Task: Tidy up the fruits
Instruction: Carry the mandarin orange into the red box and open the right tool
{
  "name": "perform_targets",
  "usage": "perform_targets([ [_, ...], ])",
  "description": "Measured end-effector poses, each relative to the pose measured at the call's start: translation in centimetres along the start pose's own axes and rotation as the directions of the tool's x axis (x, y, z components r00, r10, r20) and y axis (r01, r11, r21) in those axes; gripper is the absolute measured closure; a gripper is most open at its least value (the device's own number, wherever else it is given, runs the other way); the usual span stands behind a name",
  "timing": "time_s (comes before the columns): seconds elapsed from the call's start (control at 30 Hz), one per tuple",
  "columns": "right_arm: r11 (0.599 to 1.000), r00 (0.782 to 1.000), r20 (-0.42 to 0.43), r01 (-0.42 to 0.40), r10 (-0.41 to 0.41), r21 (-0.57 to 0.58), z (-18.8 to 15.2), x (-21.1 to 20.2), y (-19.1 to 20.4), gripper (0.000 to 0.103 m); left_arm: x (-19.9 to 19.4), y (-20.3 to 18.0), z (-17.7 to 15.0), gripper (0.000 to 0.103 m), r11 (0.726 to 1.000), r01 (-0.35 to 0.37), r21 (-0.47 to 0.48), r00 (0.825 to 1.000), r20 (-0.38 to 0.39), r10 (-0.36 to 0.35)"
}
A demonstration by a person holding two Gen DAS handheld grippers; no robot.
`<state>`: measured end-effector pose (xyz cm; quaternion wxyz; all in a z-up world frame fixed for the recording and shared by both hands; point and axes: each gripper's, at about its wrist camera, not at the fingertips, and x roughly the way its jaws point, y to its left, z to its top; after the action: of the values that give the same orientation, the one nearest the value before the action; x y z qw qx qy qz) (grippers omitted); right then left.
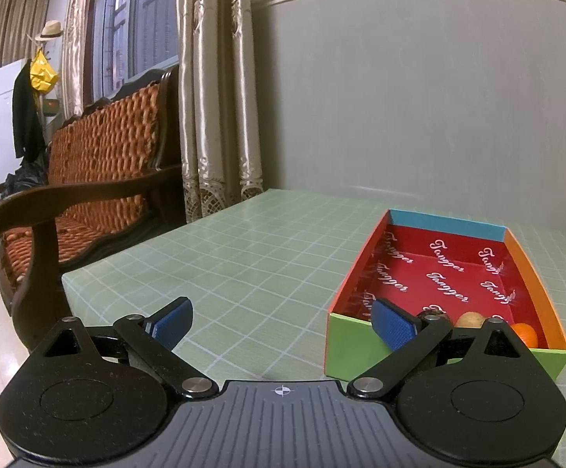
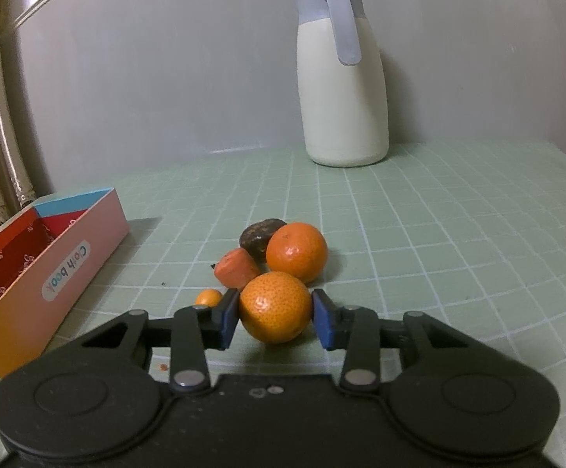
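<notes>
Now I am closing my right tool (image 2: pixel 275 318) squarely around the nearest orange (image 2: pixel 274 307) on the table (image 2: pixel 439 234), pads almost touching it, while my left tool (image 1: pixel 283 321) is hovering wide open, empty, beside the box (image 1: pixel 533 284).

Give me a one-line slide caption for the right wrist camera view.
Right gripper jaws bracket the nearest round orange tangerine on the green grid-patterned table mat, colourful cardboard box at left.

Green gridded table (image 2: pixel 439 234): box (image 2: pixel 68 273), fruits (image 2: pixel 296 251), jug (image 2: pixel 341 85).
</notes>
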<state>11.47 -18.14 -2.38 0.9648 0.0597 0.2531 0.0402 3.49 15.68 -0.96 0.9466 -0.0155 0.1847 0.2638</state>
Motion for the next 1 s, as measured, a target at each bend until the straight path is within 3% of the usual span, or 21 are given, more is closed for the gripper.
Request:
perform_targets([
  [0.27, 0.998, 0.998, 0.045, -0.032, 0.034, -0.054, 0.3, -1.1, 1.1, 0.065, -0.1, 0.0, 0.0, 0.006, 1.0, -0.001, 0.007, 1.0, 0.003, 0.001],
  [0.53, 0.981, 0.985, 0.083, -0.14, 0.152, -0.132, 0.8, -2.8, 4.3, 0.065, 0.0, 1.0, -0.1, 0.005, 1.0, -0.028, -0.013, 1.0, -0.001, 0.028],
  [0.8, 0.932, 0.938, 0.086, -0.316, 0.335, -0.179, 1.7, -4.4, 8.1, 0.065, 0.1, 3.1, -0.4, 0.005, 0.997, -0.067, -0.041, 0.998, -0.011, 0.067],
  [1.0, 0.887, 0.904, 0.054, -0.401, 0.423, -0.23, 1.7, -4.4, 11.6, 0.065, 0.2, 4.8, -0.6, 0.005, 0.994, -0.094, -0.06, 0.996, -0.017, 0.093],
])
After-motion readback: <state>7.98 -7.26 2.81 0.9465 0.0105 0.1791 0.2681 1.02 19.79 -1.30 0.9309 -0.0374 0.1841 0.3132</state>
